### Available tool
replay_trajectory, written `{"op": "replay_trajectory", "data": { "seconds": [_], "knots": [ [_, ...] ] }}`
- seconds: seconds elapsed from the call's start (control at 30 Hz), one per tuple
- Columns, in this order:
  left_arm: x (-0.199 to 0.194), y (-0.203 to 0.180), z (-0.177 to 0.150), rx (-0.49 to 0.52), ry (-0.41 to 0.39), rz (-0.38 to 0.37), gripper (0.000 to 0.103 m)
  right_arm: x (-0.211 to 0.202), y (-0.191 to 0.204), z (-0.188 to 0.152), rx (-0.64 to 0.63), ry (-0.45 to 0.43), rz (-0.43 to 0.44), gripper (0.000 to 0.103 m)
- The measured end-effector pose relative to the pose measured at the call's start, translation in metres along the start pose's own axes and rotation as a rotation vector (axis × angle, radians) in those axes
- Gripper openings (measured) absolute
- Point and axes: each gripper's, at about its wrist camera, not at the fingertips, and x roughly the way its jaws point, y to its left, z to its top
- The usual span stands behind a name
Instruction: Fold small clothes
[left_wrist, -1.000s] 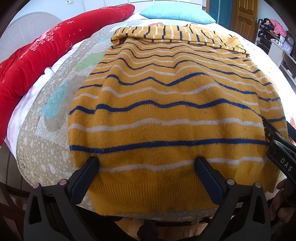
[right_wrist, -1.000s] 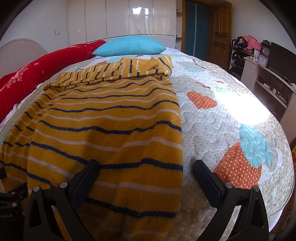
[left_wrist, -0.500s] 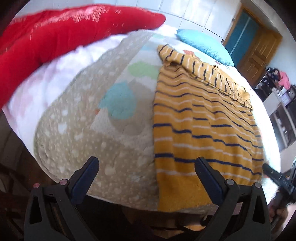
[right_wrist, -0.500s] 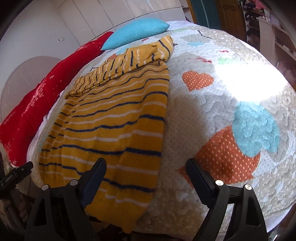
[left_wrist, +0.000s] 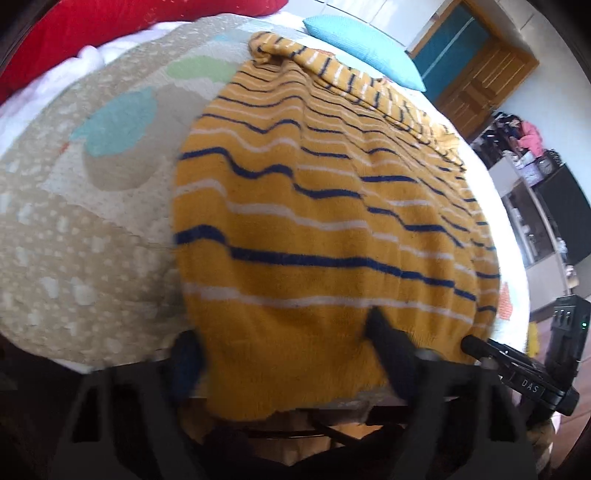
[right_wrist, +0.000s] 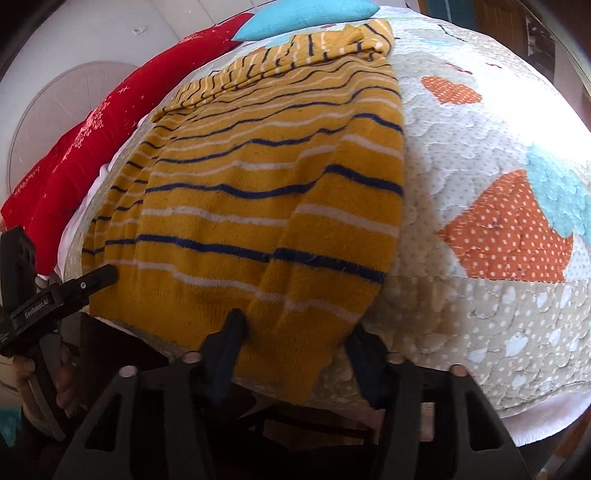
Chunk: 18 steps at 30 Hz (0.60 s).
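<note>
Sweater first, since it's the big thing: mustard-yellow knit with navy and white stripes, spread flat on your bed with the ribbed hem hanging a bit over the near edge. Its far end is bunched into a rumpled fold up by the blue pillow. The quilt under it is beige with white dots and patches of teal, green and orange. A long red cushion runs along the sweater's left side, well apart from it.

Your left hand-held gripper has its jaws spread wide over the hem's left corner: one finger sits just off the sweater's left edge and the other presses on the ribbing further in. That view is blurry, so I can't tell if any fabric is actually pinched.

Your right hand-held gripper is about half open at the hem's right corner. The corner flap hangs down between the fingers, one finger against the knit and the other just off the edge over the quilt. It isn't clamped on anything.

Each gripper shows up at the side of the other's view, near opposite ends of the hem.
</note>
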Motion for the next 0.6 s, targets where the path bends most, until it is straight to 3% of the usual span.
{"op": "replay_trajectory", "data": {
  "seconds": [0.03, 0.07, 0.23, 0.37, 0.5, 0.6],
  "knots": [
    [-0.005, 0.005, 0.001, -0.017, -0.003, -0.042, 0.031, -0.001, 0.003, 0.0, -0.018, -0.004, 0.008, 0.021],
    [-0.013, 0.008, -0.002, -0.035, -0.009, -0.076, 0.011, -0.005, 0.005, 0.001, -0.031, -0.013, 0.025, 0.014],
    [-0.053, 0.012, 0.013, -0.054, -0.085, -0.107, 0.008, -0.029, 0.01, 0.013, -0.037, -0.059, 0.128, 0.012],
    [-0.066, 0.002, 0.043, -0.047, -0.137, -0.147, 0.008, -0.053, 0.021, 0.045, -0.057, -0.142, 0.201, 0.012],
    [-0.065, -0.021, 0.108, 0.0, -0.2, -0.133, 0.008, -0.07, 0.025, 0.1, -0.081, -0.243, 0.232, 0.011],
    [-0.045, -0.045, 0.173, 0.059, -0.253, -0.064, 0.008, -0.071, 0.019, 0.157, -0.088, -0.316, 0.221, 0.011]
  ]
}}
